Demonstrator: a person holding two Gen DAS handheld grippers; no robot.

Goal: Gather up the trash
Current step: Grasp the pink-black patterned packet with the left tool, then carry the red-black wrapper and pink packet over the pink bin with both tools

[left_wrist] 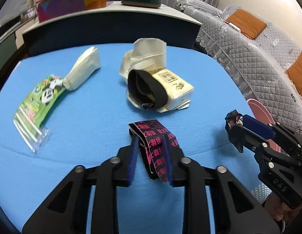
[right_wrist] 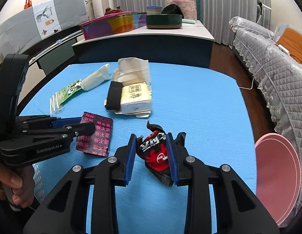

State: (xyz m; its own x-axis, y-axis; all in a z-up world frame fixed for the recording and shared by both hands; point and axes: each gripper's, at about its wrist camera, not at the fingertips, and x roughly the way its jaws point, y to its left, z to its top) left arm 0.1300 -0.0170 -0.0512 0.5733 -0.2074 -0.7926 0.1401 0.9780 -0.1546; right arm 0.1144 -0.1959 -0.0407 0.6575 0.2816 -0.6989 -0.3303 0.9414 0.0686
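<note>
A black wrapper with pink print (left_wrist: 156, 152) stands tented between the blue pads of my left gripper (left_wrist: 150, 138), which is shut on it just above the blue table (left_wrist: 73, 175). From the right wrist view, that gripper (right_wrist: 88, 125) comes in from the left onto the same wrapper (right_wrist: 98, 138). My right gripper (right_wrist: 151, 136) is shut on a crumpled black and red wrapper (right_wrist: 156, 156). In the left wrist view the right gripper (left_wrist: 235, 123) holds that dark wrapper (left_wrist: 232, 126) near the table's right edge.
Further back on the table lie a cream tissue pack with a black band (left_wrist: 164, 87), a folded cream paper (left_wrist: 82, 70) and a green panda packet (left_wrist: 39, 99). A round pink object (right_wrist: 277, 175) stands beside the table on the right, by a grey quilted sofa (right_wrist: 277, 81).
</note>
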